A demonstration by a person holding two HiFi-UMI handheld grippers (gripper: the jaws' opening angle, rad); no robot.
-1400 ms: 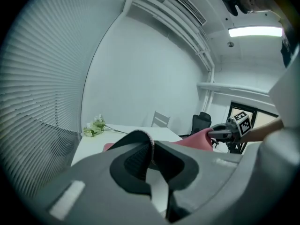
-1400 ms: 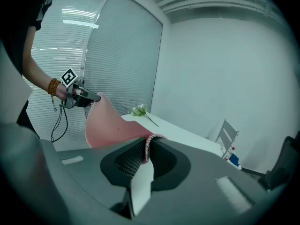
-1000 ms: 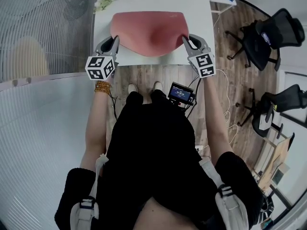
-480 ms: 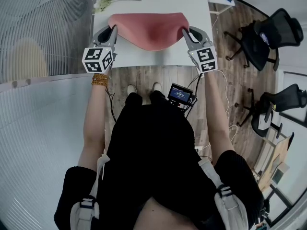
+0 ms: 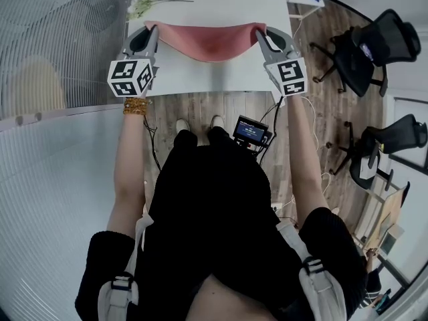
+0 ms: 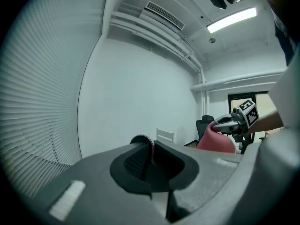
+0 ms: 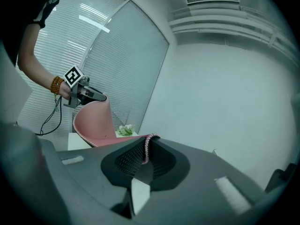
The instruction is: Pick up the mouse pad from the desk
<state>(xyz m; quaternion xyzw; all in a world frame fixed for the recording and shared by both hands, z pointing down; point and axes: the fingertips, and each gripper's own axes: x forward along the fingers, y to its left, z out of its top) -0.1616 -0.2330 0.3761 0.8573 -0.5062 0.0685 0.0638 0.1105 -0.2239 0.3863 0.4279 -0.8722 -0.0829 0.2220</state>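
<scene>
Since the pad hangs as a sagging sling between the two claws, clear of the counter as far as the head view tells, the lift will go best, I judge, with both hands rising level and at one pace, neither pulling apart enough to tug an edge loose nor closing in so the belly drops. On the pad's left end the left claw is pinched narrow, and the right claw likewise on its right end, each with the thin stitched edge clamped between its pads
</scene>
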